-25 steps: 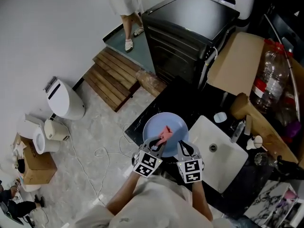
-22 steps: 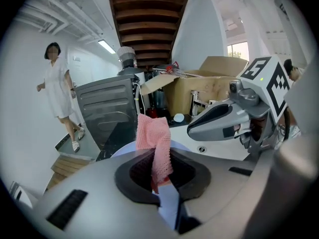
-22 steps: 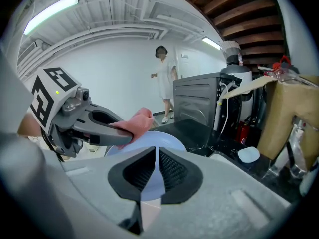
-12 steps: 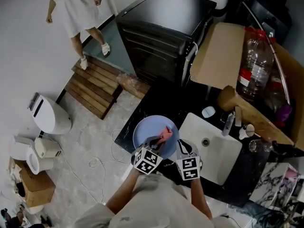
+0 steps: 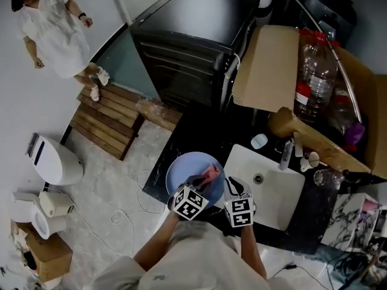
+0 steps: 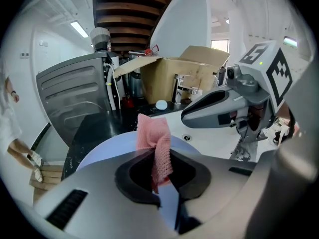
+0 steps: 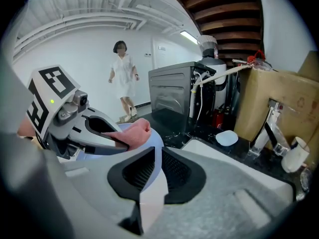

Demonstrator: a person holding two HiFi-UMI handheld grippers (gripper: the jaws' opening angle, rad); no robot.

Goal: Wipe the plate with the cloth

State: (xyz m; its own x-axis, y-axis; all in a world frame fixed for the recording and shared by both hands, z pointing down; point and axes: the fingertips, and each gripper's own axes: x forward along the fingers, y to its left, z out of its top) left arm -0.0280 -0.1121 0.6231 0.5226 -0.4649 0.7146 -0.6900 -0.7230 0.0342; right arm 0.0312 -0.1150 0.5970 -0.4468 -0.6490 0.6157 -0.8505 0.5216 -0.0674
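Note:
A pale blue plate point(image 5: 181, 173) lies on the black counter left of the sink. My left gripper point(image 5: 202, 183) is shut on a pink cloth point(image 5: 210, 174), which hangs over the plate's right part. In the left gripper view the cloth point(image 6: 154, 138) stands up between the jaws above the plate point(image 6: 107, 151). My right gripper point(image 5: 231, 184) is shut on the plate's near right rim point(image 7: 155, 146); its jaws have just eased a touch, with the rim still between them. The left gripper point(image 7: 107, 133) with the cloth point(image 7: 133, 132) shows in the right gripper view.
A white sink point(image 5: 275, 195) with a tap point(image 5: 284, 153) lies right of the plate. A small white dish point(image 5: 259, 141), a cardboard box point(image 5: 266, 65) and a large bottle point(image 5: 314, 83) stand behind it. A black appliance point(image 5: 187, 35) is at the back. A person point(image 5: 54, 35) stands far left.
Both grippers have sunk slightly toward the plate, the cloth and rim still held. The person in the background has walked to the left.

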